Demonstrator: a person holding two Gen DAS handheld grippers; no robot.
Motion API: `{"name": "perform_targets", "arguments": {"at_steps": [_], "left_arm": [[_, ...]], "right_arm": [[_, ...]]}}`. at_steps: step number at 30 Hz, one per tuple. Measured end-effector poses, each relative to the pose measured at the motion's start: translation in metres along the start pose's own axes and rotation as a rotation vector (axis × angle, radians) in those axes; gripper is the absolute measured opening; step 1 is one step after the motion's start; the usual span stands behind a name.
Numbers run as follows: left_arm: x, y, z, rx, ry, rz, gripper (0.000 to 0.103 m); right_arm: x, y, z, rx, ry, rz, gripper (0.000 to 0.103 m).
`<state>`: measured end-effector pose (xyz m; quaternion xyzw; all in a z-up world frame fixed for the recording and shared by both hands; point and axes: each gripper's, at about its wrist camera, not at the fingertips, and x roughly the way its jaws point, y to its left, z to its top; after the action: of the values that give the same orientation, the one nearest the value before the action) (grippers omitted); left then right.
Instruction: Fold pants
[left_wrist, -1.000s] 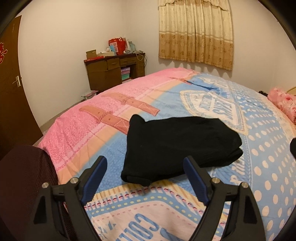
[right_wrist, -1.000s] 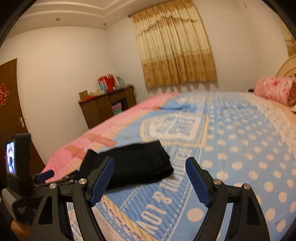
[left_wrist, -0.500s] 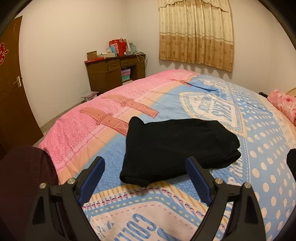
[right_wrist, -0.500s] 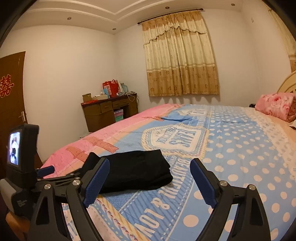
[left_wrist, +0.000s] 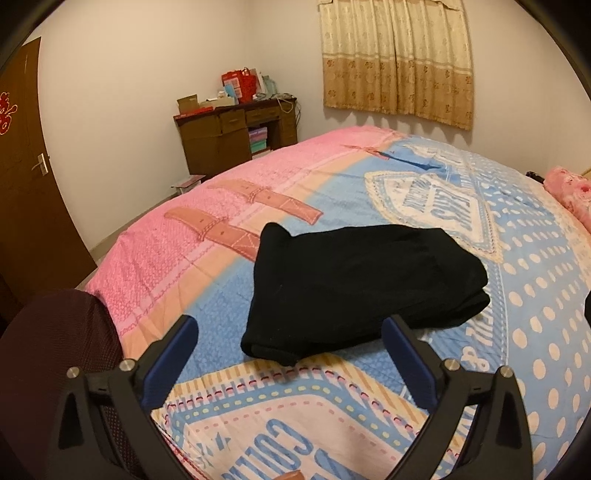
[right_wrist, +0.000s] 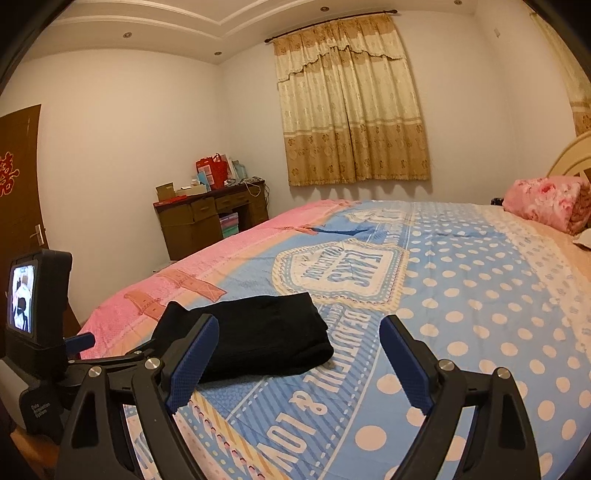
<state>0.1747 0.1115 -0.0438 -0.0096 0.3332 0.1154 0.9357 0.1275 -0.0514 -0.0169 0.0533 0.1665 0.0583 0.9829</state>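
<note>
Black pants (left_wrist: 354, 288) lie folded into a compact bundle on the bed's patterned cover (left_wrist: 517, 332), near its foot. My left gripper (left_wrist: 290, 334) hovers just in front of the bundle's near edge; its jaws are opening, with nothing between the blue pads. In the right wrist view the pants (right_wrist: 258, 336) sit ahead and to the left. My right gripper (right_wrist: 299, 339) hangs open above the cover, nothing held. The left gripper's body and its small screen (right_wrist: 22, 295) show at that view's left edge.
A dark chair back (left_wrist: 48, 354) stands at the bed's near left corner. A brown desk (left_wrist: 236, 136) loaded with boxes and bags is by the far wall, a door (left_wrist: 22, 177) at left. Pink pillows (right_wrist: 546, 203) lie at the headboard end. Curtains (right_wrist: 351, 110) cover the window.
The left gripper's jaws have spread wider. The right gripper's jaws also widened a little and its view tilted upward early on. The pants have not moved.
</note>
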Motion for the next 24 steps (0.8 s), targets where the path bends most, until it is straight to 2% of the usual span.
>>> {"name": "perform_targets", "arguments": {"at_steps": [9,24], "left_arm": [[0.002,-0.003,0.0,0.025,0.001,0.034,0.102],[0.002,-0.002,0.0,0.034,-0.003,0.038,0.103]], "right_arm": [[0.004,0.002,0.004,0.0,0.009,0.003,0.09],[0.005,0.012,0.007,-0.005,0.02,0.013,0.09]]}}
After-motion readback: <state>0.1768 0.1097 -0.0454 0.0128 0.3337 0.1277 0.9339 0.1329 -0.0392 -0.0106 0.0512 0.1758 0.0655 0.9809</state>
